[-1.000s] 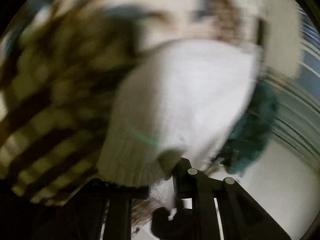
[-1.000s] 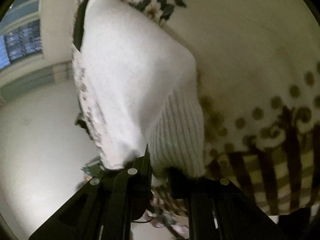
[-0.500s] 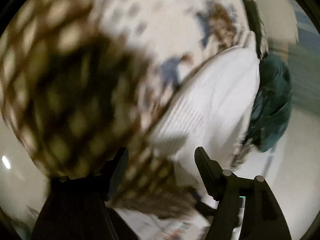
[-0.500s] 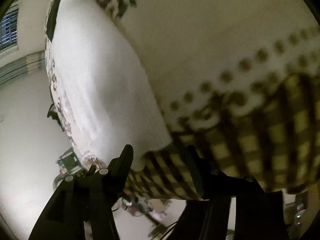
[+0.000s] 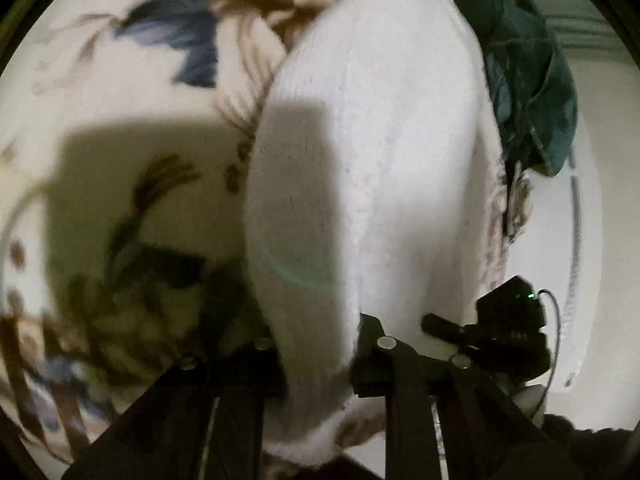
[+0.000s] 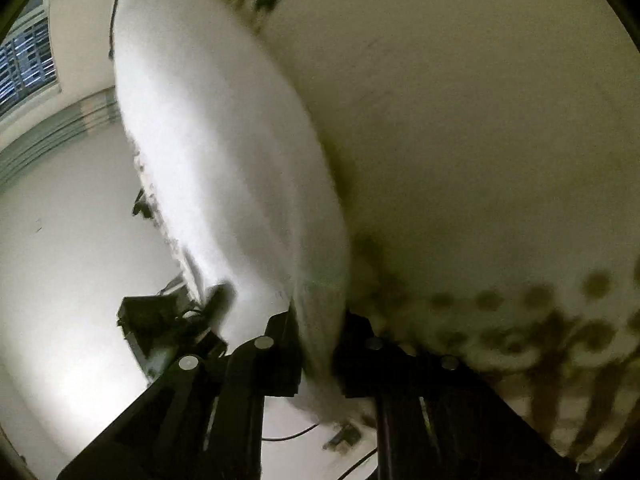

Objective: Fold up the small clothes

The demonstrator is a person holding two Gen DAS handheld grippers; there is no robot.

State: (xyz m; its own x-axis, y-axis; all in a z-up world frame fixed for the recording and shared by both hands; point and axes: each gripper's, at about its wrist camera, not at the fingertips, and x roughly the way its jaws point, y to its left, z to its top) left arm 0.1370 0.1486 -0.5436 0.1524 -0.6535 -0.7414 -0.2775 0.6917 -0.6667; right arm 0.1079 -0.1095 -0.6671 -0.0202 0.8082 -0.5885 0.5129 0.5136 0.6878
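A small white knitted garment (image 5: 368,168) lies on a floral blanket (image 5: 132,148). My left gripper (image 5: 316,344) is shut on the garment's near edge, with the knit pinched between its black fingers. In the right wrist view the same white garment (image 6: 224,168) stretches away from the camera, and my right gripper (image 6: 316,344) is shut on its near edge too. The other gripper shows as a dark shape beside the garment in each view (image 5: 508,332) (image 6: 160,320).
A dark green garment (image 5: 528,80) lies at the blanket's far right edge. The blanket (image 6: 480,140) has a brown dotted and striped border. A pale floor (image 6: 68,260), a wall and a window (image 6: 24,64) lie beyond the bed.
Both grippers were open half a second ago, just off the garment's edge. Now both have closed on the white garment's near edge.
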